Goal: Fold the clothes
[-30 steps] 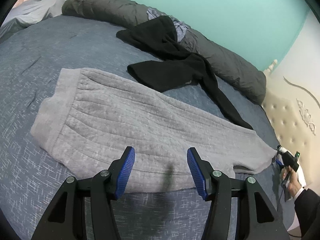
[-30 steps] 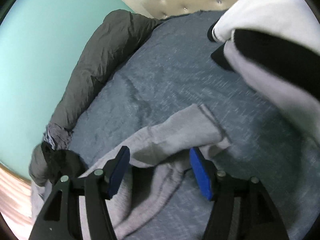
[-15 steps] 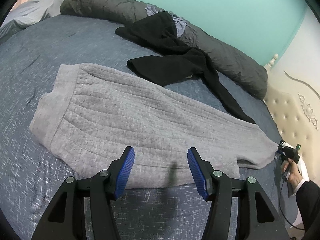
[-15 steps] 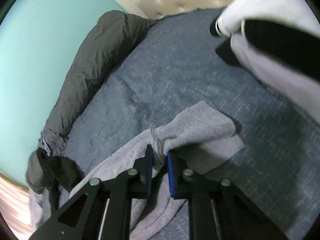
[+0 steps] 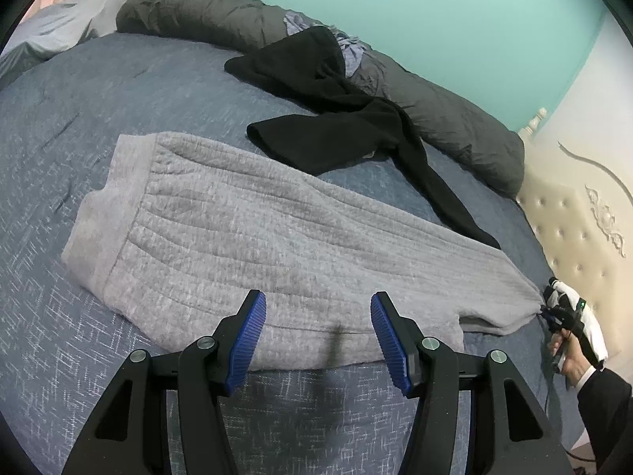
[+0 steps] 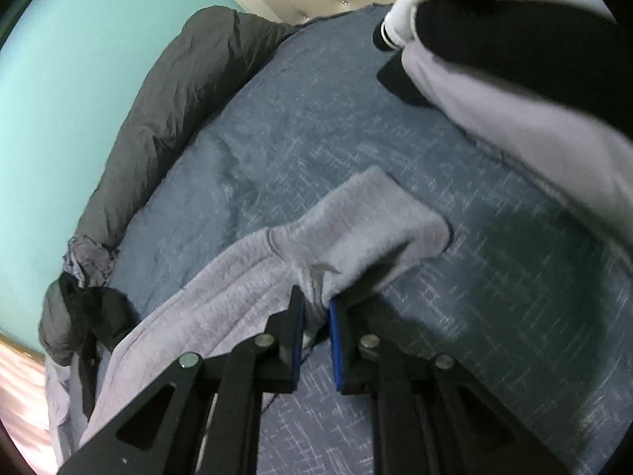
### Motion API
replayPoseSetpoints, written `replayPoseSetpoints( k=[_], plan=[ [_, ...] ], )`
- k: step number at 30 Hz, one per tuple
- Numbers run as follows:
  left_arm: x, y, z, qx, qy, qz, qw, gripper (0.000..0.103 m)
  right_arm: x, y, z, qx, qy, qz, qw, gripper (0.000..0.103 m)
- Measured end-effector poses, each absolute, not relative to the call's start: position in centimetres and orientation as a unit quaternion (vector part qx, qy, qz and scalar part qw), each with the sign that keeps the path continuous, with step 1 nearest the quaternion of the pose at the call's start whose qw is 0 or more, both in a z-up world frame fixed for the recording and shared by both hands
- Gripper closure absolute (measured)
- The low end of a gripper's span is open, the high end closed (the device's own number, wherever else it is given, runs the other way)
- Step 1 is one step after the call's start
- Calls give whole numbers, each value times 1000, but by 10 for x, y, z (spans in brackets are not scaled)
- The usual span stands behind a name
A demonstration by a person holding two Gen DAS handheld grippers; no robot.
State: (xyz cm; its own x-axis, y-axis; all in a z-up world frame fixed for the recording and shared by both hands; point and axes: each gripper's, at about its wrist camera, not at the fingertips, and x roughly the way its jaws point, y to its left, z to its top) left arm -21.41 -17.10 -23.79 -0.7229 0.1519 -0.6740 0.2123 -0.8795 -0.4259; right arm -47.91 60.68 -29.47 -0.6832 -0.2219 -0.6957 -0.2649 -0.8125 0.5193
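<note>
Right fingers (image 6: 296, 316) pinching grey garment (image 5: 277, 237), left fingers (image 5: 253, 328) wide, blue bedspread (image 5: 59, 138), teal wall (image 5: 455, 19)

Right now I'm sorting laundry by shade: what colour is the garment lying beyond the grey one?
Black garment, clearest in the left wrist view.

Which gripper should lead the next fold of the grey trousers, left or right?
Right, probably. The right gripper is already shut on the grey trousers at the cuff, ready to carry it over. The left gripper hangs open above the near edge, holding nothing.
</note>
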Motion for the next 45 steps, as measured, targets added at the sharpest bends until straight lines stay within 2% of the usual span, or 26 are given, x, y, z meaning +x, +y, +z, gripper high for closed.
replayPoseSetpoints(
  k=[3, 4, 8, 14, 22, 24, 26, 27, 28, 35, 41, 45],
  plan=[
    [-214, -172, -236, 369, 246, -896, 17, 44, -469, 608, -288, -387, 300, 872, 21, 65],
    [-214, -172, -236, 368, 247, -896, 16, 43, -463, 607, -283, -380, 291, 877, 26, 63],
    [-215, -170, -237, 368, 251, -896, 13, 43, -449, 582, -272, -374, 280, 884, -17, 63],
    [-211, -166, -235, 367, 255, -895, 6, 43, -439, 524, -291, -416, 297, 852, -108, 63],
    [-204, -168, -227, 360, 254, -898, 9, 43, -442, 493, -306, -441, 318, 830, -121, 63],
    [-203, -167, -228, 362, 252, -897, 8, 42, -445, 488, -309, -448, 320, 827, -116, 66],
    [-202, -167, -230, 366, 249, -897, 7, 42, -447, 483, -309, -451, 310, 830, -108, 82],
    [-201, -167, -230, 367, 249, -896, 7, 42, -449, 481, -309, -453, 305, 831, -105, 94],
    [-200, -168, -230, 367, 249, -896, 7, 42, -447, 480, -306, -453, 306, 831, -105, 96],
    [-198, -172, -235, 377, 243, -894, 8, 42, -429, 489, -278, -456, 325, 820, -121, 98],
    [-196, -170, -234, 376, 249, -893, 5, 42, -433, 496, -312, -516, 322, 790, -79, 98],
    [-196, -166, -234, 379, 242, -893, -1, 42, -432, 497, -316, -506, 315, 798, -89, 98]
  ],
)
